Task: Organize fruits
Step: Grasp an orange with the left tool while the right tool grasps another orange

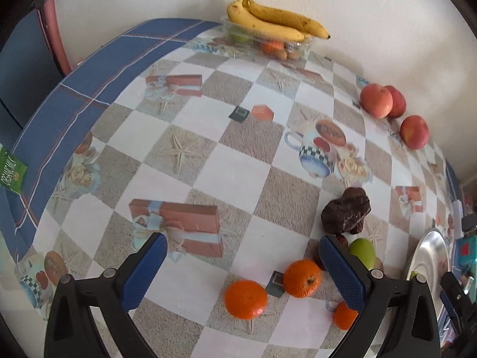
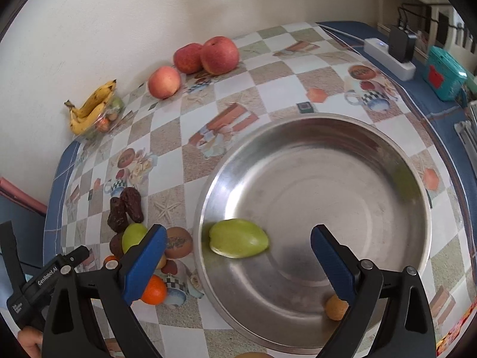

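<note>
The right gripper hung over the near part of a steel bowl, its jaws spread wide with nothing between the pads. A green fruit lay inside the bowl near its left wall, blurred, clear of both fingers. A small tan fruit sat low in the bowl, partly behind the right finger.

The left gripper was also wide open and empty, pointed down at the checkered surface. Two oranges lay between its fingers on the surface, touching neither pad; a third orange showed just behind the right finger. Beyond that finger were a second green fruit and a clump of dark dates.

Three apples stood near the wall, two touching and one a little apart. At the far corner, bananas rested on top of a clear tray holding more fruit. The bowl's rim showed at the right edge of the left view.
</note>
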The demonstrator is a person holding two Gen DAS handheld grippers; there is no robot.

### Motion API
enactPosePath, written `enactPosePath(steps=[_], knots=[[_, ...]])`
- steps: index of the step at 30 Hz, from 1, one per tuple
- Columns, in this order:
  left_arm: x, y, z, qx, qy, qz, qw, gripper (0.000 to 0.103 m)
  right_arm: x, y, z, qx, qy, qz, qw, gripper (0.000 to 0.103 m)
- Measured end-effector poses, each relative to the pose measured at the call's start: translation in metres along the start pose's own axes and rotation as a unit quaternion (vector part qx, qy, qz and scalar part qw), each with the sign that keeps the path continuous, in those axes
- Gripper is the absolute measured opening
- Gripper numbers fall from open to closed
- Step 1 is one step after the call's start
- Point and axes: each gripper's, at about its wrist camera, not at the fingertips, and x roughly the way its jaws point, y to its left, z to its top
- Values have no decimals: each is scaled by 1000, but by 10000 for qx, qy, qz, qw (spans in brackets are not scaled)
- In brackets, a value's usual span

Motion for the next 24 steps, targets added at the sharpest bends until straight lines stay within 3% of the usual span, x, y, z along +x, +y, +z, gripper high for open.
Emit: enactPosePath(steps=[3, 8, 13, 24], knots=[[4, 1, 0, 10, 131, -125, 9998, 103, -4, 15, 0, -199, -150, 75, 9997, 97], [21, 11, -4, -312, 722, -381, 9962, 103, -4, 43, -8, -546, -181, 352, 9977, 97], [25, 14, -11, -378, 830, -419, 9950, 101, 9, 73, -19, -956, -4, 399, 9946, 97], [26, 22, -21, -599, 1058, -594, 9908, 76, 49, 106, -54, -1373, 849, 205, 9867, 83]])
